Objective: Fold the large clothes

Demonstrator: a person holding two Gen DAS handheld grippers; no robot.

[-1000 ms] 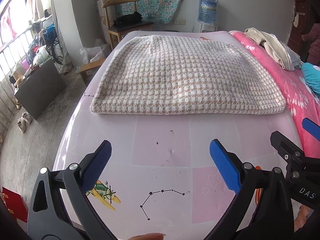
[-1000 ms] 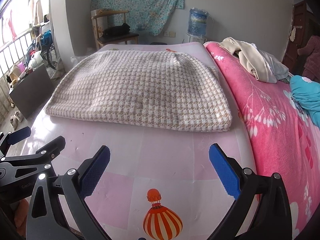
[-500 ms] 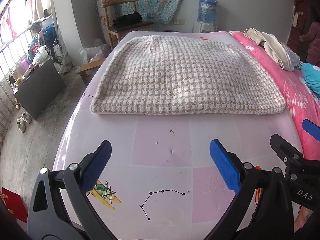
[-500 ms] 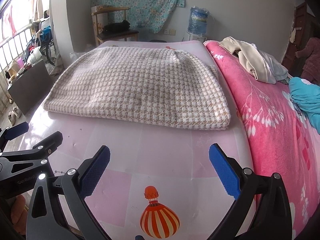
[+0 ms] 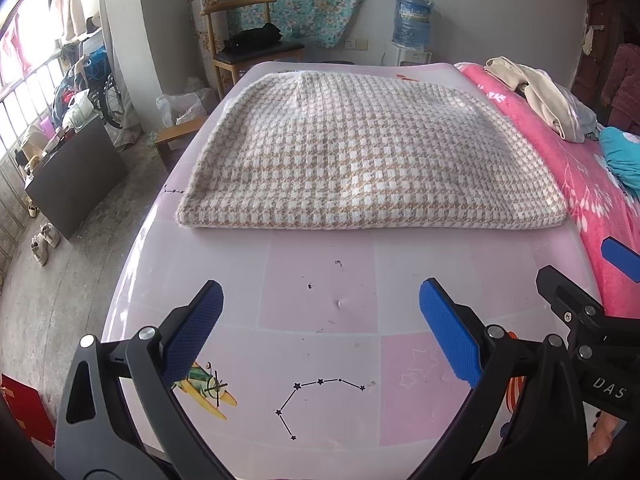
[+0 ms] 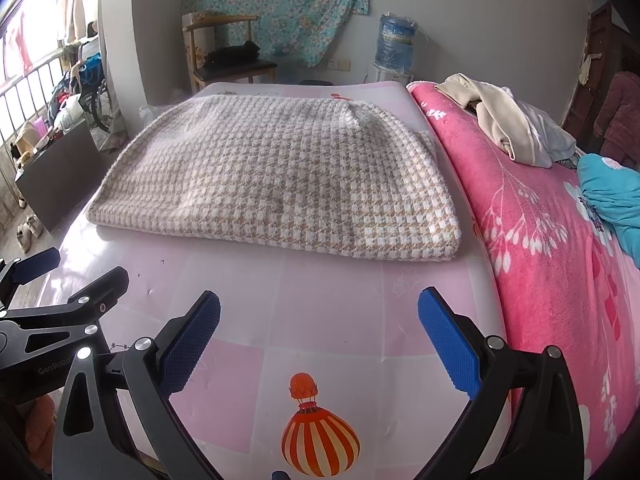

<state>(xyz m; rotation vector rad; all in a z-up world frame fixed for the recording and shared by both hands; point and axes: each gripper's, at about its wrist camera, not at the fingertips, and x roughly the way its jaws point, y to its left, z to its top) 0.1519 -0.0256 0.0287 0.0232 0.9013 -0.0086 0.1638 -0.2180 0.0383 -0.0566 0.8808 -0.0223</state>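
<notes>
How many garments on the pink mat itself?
1: the houndstooth sweater, folded, lying at the far half of the pink mat. Other clothes sit on the pink blanket to the right, off the mat.

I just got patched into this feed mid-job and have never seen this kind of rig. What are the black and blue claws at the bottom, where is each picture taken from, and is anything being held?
There is no robot arm: a person holds one clamp-like tool in each hand, and each tool carries a wide-angle camera looking forward along its jaws. One picture comes from the left gripper, the other from the right gripper; each also glimpses the other tool at its edge. Both stand wide open, with nothing held. Ahead, on the pink mat, lies the checked knit garment, apparently already folded, untouched by either tool. A pink blanket with a pile of other clothes lies to the right.
</notes>
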